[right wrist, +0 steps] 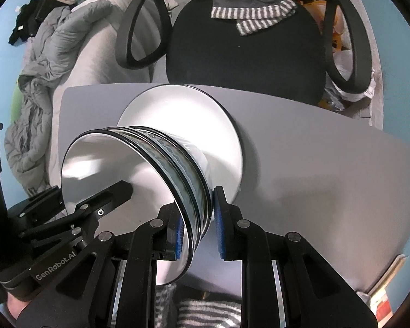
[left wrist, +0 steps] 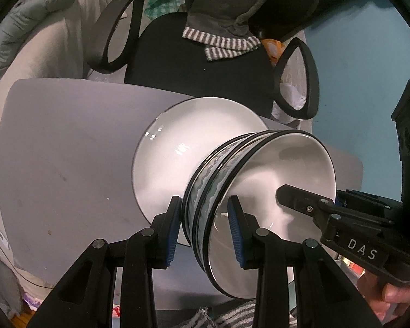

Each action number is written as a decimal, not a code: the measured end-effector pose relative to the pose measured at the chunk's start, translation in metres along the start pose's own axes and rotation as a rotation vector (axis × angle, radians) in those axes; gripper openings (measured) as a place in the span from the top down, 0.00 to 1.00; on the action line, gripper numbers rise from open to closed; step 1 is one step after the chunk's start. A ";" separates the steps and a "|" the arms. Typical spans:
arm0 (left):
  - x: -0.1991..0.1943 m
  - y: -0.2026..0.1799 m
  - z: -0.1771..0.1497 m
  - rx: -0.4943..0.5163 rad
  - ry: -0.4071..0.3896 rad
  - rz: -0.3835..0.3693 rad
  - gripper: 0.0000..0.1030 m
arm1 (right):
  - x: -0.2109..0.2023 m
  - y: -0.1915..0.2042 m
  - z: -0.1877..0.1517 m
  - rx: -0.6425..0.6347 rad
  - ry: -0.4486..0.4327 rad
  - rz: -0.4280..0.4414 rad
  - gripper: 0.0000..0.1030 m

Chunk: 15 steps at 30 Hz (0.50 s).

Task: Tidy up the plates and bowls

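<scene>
Two grippers, one bowl stack, carried above the plate.

Nearest: left gripper (left wrist: 205, 228) and right gripper (right wrist: 198, 222), both steeply down, each narrowly shut on opposite rims of the bowls (left wrist: 248, 191), held clear of the table (left wrist: 68, 142). Beyond and below: plate (left wrist: 177, 136), just behind the stack, equally near both hands.

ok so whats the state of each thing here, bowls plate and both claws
bowls: three nested in a stack, held up by the rims from both sides
plate: lying flat on the grey table, nothing on it
left claw: shut on the bowls' rims
right claw: shut on the opposite rims
chair: behind the table, striped cloth draped over it
</scene>
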State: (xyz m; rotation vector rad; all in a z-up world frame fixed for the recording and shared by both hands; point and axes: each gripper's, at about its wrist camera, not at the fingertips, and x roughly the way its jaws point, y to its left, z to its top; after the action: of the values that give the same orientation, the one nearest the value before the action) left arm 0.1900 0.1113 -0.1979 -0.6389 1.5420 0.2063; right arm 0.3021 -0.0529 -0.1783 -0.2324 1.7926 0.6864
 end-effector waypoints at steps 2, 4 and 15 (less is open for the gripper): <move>0.007 0.005 0.004 0.000 0.011 -0.003 0.67 | 0.005 0.004 0.005 0.001 0.009 -0.004 0.81; 0.012 0.010 0.007 0.003 0.021 -0.006 0.67 | 0.010 0.008 0.008 0.004 0.017 -0.013 0.81; 0.025 0.011 0.020 0.054 0.053 -0.015 0.67 | 0.024 0.006 0.014 0.045 0.035 -0.039 0.81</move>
State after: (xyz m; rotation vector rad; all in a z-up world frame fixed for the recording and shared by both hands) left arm 0.2025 0.1240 -0.2270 -0.6171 1.5878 0.1368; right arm 0.3022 -0.0358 -0.2010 -0.2494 1.8303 0.6172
